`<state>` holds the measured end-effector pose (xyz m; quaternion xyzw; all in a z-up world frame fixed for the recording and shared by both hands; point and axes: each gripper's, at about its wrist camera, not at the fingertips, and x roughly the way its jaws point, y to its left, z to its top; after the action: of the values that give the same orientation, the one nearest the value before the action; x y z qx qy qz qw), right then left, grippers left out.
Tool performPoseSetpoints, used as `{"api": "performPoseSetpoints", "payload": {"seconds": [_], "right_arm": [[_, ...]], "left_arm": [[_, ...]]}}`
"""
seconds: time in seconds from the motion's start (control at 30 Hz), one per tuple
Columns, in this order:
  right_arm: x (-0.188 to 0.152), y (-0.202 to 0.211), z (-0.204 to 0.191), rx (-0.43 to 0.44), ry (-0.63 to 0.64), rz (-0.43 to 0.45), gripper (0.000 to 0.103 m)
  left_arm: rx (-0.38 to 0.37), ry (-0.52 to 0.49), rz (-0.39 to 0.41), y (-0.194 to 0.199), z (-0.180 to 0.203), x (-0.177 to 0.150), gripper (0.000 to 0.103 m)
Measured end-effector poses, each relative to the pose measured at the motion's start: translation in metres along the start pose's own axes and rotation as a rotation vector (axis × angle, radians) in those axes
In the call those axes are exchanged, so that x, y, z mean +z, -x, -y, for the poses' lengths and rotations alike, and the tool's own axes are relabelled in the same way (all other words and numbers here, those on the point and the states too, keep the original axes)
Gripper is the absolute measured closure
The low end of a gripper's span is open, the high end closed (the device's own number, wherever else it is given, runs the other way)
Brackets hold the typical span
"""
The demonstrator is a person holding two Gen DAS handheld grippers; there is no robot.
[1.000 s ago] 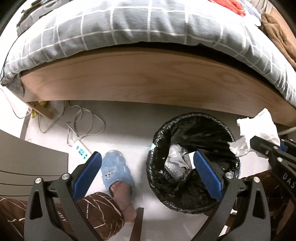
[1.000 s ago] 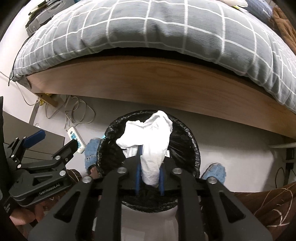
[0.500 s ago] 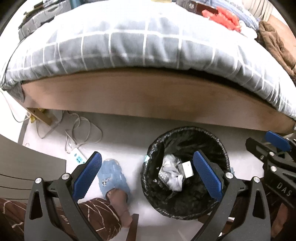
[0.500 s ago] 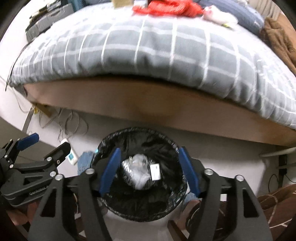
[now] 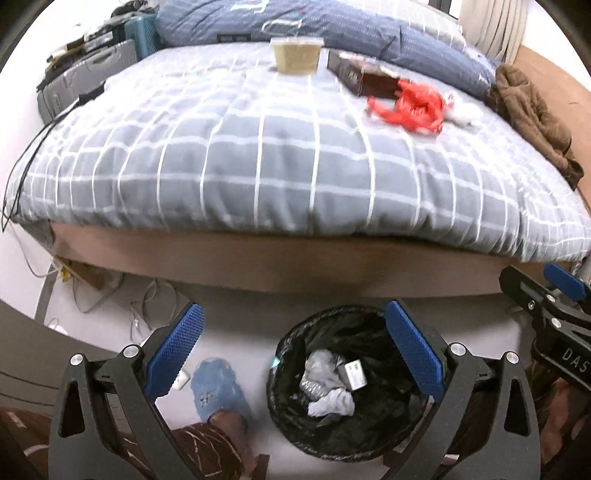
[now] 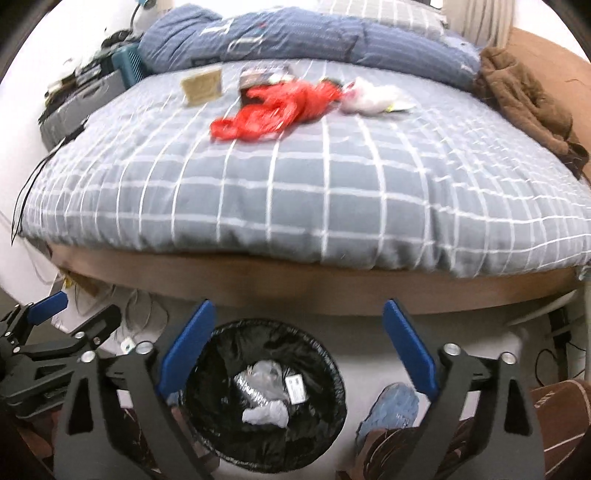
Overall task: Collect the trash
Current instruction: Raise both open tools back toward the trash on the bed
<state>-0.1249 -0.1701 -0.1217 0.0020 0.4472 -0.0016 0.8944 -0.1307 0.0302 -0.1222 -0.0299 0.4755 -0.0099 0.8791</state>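
A black-lined trash bin (image 5: 295,424) (image 6: 332,424) stands on the floor by the bed, with a crumpled white tissue (image 5: 332,400) (image 6: 267,413) and other scraps inside. My left gripper (image 5: 293,354) is open and empty above the bin. My right gripper (image 6: 297,350) is open and empty above it too. On the grey checked bedspread lie a red plastic bag (image 5: 413,107) (image 6: 273,107), white crumpled wrappers (image 5: 463,112) (image 6: 373,98), a dark box (image 5: 360,75) and a tan packet (image 5: 297,55) (image 6: 202,86).
The wooden bed frame (image 5: 295,266) runs across both views. A blue pillow (image 6: 295,33) and a brown garment (image 6: 532,99) lie at the bed's far side. Cables and a power strip (image 5: 147,314) lie on the floor at left. My slippered feet (image 5: 219,391) (image 6: 391,410) flank the bin.
My right gripper opened and dropped the white tissue into the bin. Both grippers then lifted and tilted up, so the bed top with its trash came into view.
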Motion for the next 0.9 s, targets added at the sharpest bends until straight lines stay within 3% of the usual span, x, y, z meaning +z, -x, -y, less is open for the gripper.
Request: {"api": "performPoseSetpoints", "payload": {"seconds": [0.33,0.53,0.9], "right_arm": [[0.025,0.018,0.028,-0.018,-0.026,0.124,0.007],[0.049,0.015,0.044,-0.063,-0.002,0.18,0.007],[0.098,-0.019,0.077,-0.077,-0.01,0.189,0.008]], "left_arm": [[-0.012,-0.027,0.092,0.013,0.022,0.037,0.006],[0.014,-0.044,0.089,-0.001,0.03,0.056,0.006],[-0.044,-0.044,0.134,-0.018,0.049,0.116,0.006]]}}
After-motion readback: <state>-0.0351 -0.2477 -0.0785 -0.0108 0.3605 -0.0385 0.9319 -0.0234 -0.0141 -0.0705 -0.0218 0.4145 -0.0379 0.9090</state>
